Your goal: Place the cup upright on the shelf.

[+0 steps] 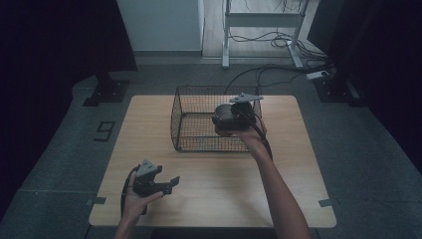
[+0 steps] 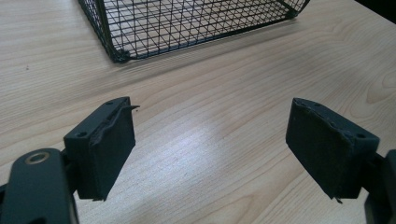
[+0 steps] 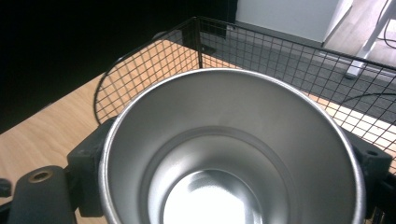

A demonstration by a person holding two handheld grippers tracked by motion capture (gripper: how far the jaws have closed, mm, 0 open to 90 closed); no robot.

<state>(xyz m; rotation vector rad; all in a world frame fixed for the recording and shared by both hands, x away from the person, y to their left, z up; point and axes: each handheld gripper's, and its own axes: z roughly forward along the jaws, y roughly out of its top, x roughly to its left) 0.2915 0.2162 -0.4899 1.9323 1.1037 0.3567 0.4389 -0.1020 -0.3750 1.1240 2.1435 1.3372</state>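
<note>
Right gripper (image 1: 230, 119), centre-right of the high view, jaws clamped on steel cup (image 3: 229, 149) over wire basket (image 1: 199, 119). Cup's mouth faces the gripper cam, long axis running along the jaws. Left gripper (image 1: 166, 185), lower left over desk (image 1: 224, 199), jaws wide apart, w/ nothing between.

Dim room, dark margins around the desk (image 1: 209, 199); soft overhead sheen on its wood, bright glare inside the steel cup (image 3: 219, 205); focus sharp.

Beyond your wooden table (image 1: 149, 149), you have cables (image 1: 268, 69) trailing across the grey floor (image 1: 59, 139) at the far right.
</note>
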